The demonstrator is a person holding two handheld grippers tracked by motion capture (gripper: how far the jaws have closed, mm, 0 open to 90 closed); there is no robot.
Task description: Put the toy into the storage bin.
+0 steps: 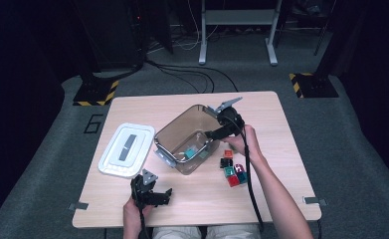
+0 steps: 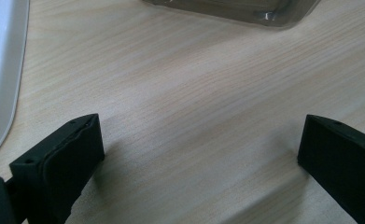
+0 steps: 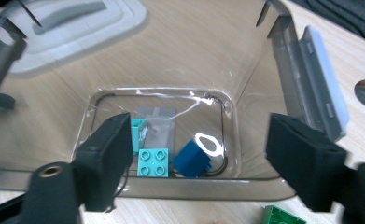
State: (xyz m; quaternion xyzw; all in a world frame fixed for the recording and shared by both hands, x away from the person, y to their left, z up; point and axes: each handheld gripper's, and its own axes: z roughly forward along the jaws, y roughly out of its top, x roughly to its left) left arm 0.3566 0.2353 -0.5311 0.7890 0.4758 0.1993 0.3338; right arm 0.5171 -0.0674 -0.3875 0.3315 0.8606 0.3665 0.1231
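In the high view we hold the right gripper (image 1: 209, 133) over the rim of the clear brown bin (image 1: 177, 130) at the centre of the frame, its tip angled down into the container. In the right gripper view its jaws stand wide apart with nothing between them; beyond them, on the floor of the bin, lie a turquoise four-stud brick (image 3: 153, 163), a dark blue brick (image 3: 193, 159) tilted just beside it on the right, and a pale grey flat piece (image 3: 157, 125) behind them. A green brick (image 3: 280, 216) shows at the lower right edge of that view, outside the bin on the wood. In the high view a cluster of small bricks (image 1: 233, 169), red, black, green and purple among them, sits right of the bin, close under our right hand (image 1: 243, 142). The white lid (image 1: 126, 149) lies flat at the left of the bin, apart from it. Our left gripper (image 1: 163, 194) rests low in the frame on the wooden table (image 1: 281, 149), well clear of the bin; in the left gripper view its jaws are spread wide with bare wood between them.
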